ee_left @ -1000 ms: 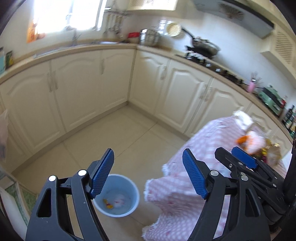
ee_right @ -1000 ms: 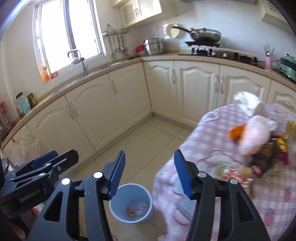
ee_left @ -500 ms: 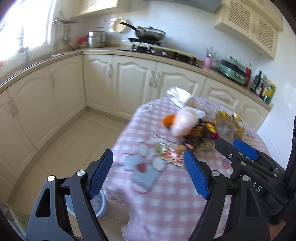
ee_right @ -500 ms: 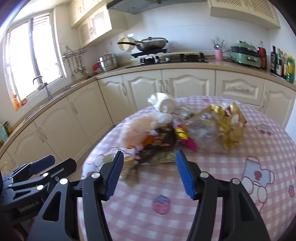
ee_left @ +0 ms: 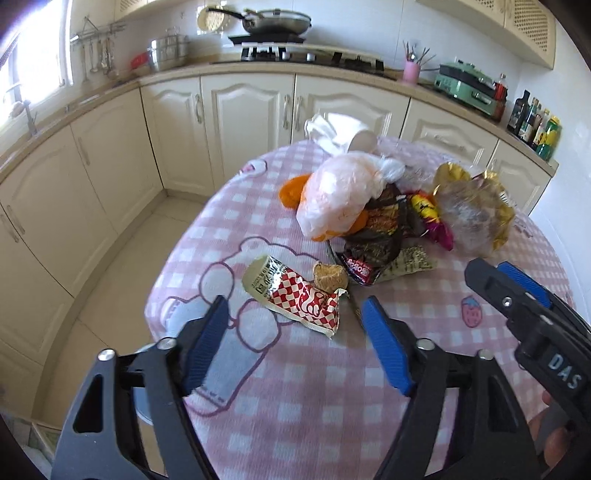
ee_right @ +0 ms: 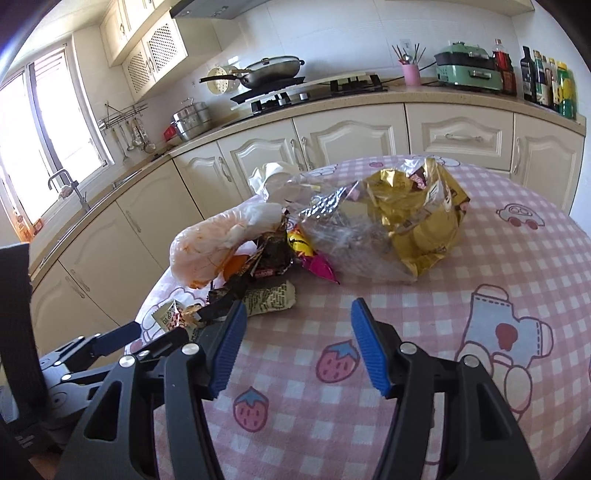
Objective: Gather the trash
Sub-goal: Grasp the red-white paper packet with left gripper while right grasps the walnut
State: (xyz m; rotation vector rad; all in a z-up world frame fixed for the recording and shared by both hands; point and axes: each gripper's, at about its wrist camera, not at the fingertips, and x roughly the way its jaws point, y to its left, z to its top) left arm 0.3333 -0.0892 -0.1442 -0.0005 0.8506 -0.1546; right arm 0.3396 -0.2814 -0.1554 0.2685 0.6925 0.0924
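Observation:
A heap of trash lies on the round table with a pink checked cloth point(ee_left: 303, 387). Nearest my left gripper point(ee_left: 295, 332) is a red-and-white checked wrapper point(ee_left: 295, 295), with a brown biscuit piece point(ee_left: 330, 275) beside it. Behind lie a dark snack wrapper point(ee_left: 373, 243), a pale plastic bag with orange peel point(ee_left: 336, 195), a gold foil bag point(ee_right: 417, 218) and a white paper cup point(ee_left: 360, 140). Both grippers are open and empty. My right gripper point(ee_right: 295, 332) hovers over the cloth just short of a beige printed wrapper point(ee_right: 269, 299).
Cream kitchen cabinets point(ee_left: 236, 122) run behind the table, with a hob and pan point(ee_left: 273, 22) on the counter. The blue bin's rim point(ee_left: 146, 410) shows at the table's left edge behind my left finger. The right gripper shows in the left view point(ee_left: 524, 306).
Both grippers have swung from the floor bin up and right over the table, then closer to the trash heap. Both stayed open.

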